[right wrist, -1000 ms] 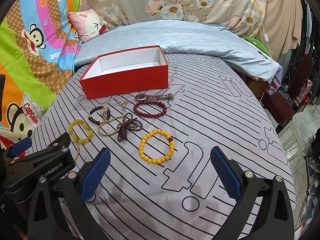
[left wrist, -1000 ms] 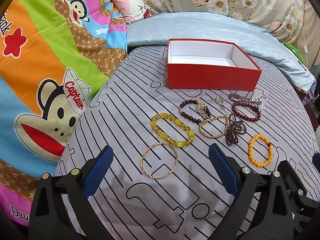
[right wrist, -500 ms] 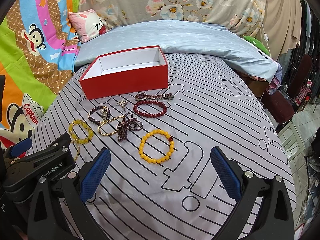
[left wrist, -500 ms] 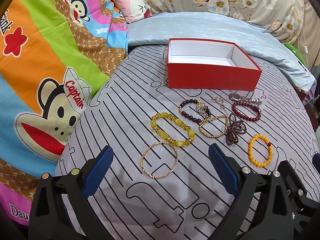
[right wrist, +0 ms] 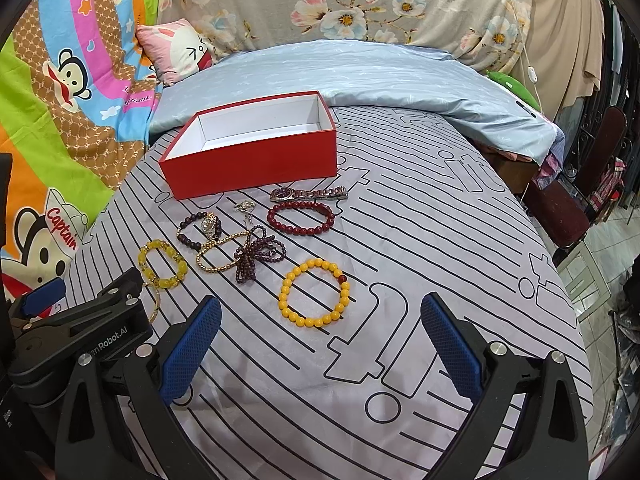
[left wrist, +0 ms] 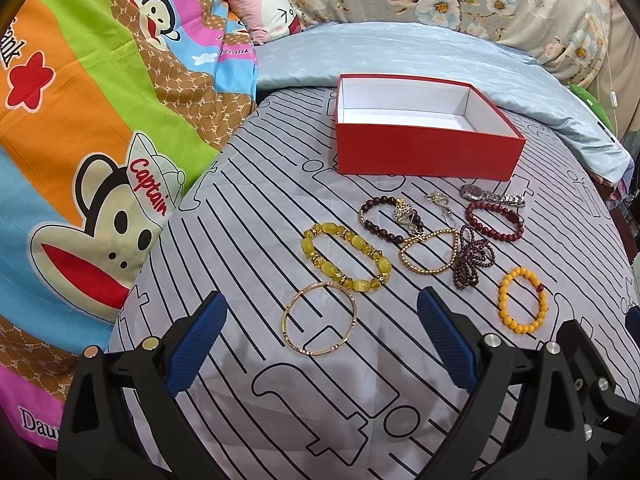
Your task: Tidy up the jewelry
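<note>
Left wrist view: the gold bangle (left wrist: 319, 319) lies just ahead between the wide-open, empty left gripper (left wrist: 322, 344); the right gripper (right wrist: 320, 344), equally spread and empty, faces the orange bracelet (right wrist: 315, 293).

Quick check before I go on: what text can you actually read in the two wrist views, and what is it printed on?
"Captain": on the cartoon monkey's hat on the colourful monkey-print blanket.
"frank": on the same blanket's pink stripe, first letters blurred.
"Dau", cut off: blanket's lower edge.
"nRobot.AI", start hidden: black body of the left gripper.
Watch dial: too small to read.
</note>
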Tool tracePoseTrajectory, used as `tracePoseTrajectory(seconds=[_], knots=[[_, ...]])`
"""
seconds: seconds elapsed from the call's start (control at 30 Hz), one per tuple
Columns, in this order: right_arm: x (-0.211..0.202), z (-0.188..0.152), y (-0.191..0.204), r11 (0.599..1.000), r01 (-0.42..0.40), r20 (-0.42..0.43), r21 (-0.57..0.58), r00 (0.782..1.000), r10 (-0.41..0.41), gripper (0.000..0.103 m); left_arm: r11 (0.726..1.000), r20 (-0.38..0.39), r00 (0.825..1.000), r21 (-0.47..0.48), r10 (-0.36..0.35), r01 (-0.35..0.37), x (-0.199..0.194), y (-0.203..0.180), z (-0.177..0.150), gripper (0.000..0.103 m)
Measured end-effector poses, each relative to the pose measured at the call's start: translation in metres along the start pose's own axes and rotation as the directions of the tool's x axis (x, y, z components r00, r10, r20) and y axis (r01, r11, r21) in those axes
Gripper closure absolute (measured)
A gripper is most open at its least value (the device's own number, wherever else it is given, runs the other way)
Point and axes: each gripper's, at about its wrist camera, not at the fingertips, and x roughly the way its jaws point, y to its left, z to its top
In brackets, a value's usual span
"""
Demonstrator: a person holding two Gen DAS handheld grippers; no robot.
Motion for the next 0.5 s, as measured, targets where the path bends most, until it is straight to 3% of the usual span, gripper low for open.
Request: tracePoseTrajectory(seconds=[0.5], knots=[[0.0005, 0.0002, 0.0021, 1.000, -0.003, 0.002, 0.000, 1.000, 0.003, 0.005, 1.000, 0.000, 1.000, 0.000, 0.000, 0.000, 0.0002, 0.0011, -0.0009, 0.010]])
